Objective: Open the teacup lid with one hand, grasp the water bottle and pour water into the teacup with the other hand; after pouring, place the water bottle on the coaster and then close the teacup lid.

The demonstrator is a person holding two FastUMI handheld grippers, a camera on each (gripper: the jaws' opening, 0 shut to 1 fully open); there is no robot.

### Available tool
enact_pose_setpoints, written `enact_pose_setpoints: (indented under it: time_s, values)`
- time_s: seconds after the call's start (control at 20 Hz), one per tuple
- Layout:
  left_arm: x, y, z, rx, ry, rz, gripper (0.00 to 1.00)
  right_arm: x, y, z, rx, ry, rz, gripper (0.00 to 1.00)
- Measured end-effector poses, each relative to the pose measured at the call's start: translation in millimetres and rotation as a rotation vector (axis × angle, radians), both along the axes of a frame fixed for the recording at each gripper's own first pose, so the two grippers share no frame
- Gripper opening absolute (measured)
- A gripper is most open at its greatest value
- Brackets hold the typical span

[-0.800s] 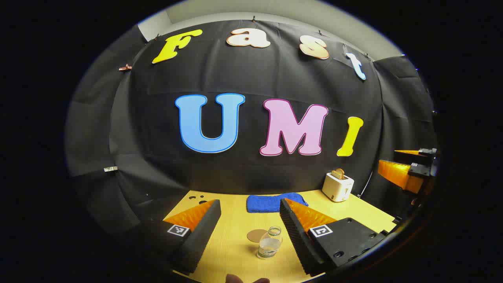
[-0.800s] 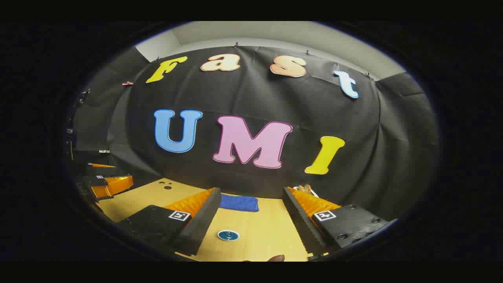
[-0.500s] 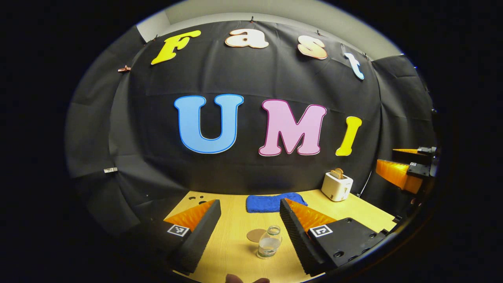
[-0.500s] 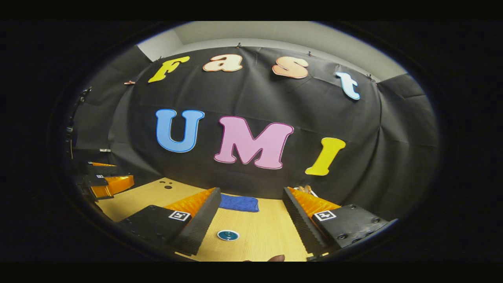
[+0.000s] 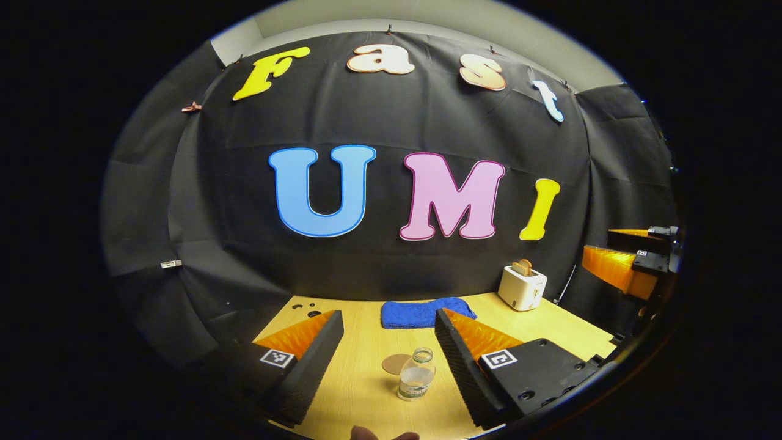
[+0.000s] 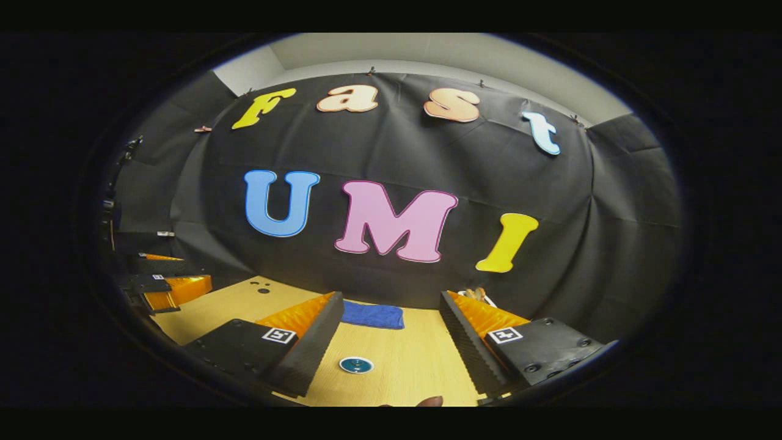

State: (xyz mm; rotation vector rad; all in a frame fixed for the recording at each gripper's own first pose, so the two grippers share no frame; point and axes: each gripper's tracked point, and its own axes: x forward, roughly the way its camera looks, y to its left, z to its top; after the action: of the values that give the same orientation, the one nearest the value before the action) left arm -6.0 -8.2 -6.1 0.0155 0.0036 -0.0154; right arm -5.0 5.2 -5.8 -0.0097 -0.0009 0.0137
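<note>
Above table, both grippers spread, empty; approach step: right gripper (image 6: 388, 333) must descend onto teacup lid (image 6: 356, 365), left gripper (image 5: 389, 333) toward water bottle (image 5: 416, 381)

Blue towel (image 5: 421, 313) lies crumpled at back of the wood surface (image 5: 366, 391), up against black cloth wall (image 5: 391, 263). White toaster (image 5: 522, 288) stands upright at back right w/ toast (image 5: 523, 266) sticking out the top, well apart from towel; thin cord behind it, near wall. Few dark holes (image 5: 308, 308) in surface at back left corner. Right gripper view: same towel (image 6: 372, 315) at back, holes (image 6: 261, 288) to its left
</note>
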Motion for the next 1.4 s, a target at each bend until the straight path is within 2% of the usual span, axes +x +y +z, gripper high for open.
enact_pose_setpoints:
  time_s: [0.25, 0.55, 0.8, 1.0, 1.2, 1.35, 1.4]
  values:
    - [7, -8, -18, -0.007, 0.012, -0.026, 0.95, 8, 12, -25, 0.043, 0.021, 0.035, 0.96]
    - [26, -23, -100, 0.026, 0.089, -0.053, 0.95, 36, 17, -110, 0.031, 0.094, 0.060, 0.98]
    - [48, -38, -164, 0.069, 0.110, -0.077, 0.95, 68, 27, -190, 0.093, 0.130, 0.079, 0.98]
    - [64, -52, -212, 0.036, 0.128, -0.084, 0.96, 87, 41, -254, 0.147, 0.188, 0.096, 0.98]
    - [81, -58, -243, 0.036, 0.134, -0.080, 0.96, 105, 55, -287, 0.149, 0.206, 0.130, 0.98]
    - [91, -61, -254, 0.029, 0.134, -0.081, 0.96, 115, 68, -307, 0.158, 0.242, 0.176, 0.94]
    - [94, -61, -257, 0.025, 0.137, -0.080, 0.96, 116, 69, -311, 0.167, 0.255, 0.185, 0.86]
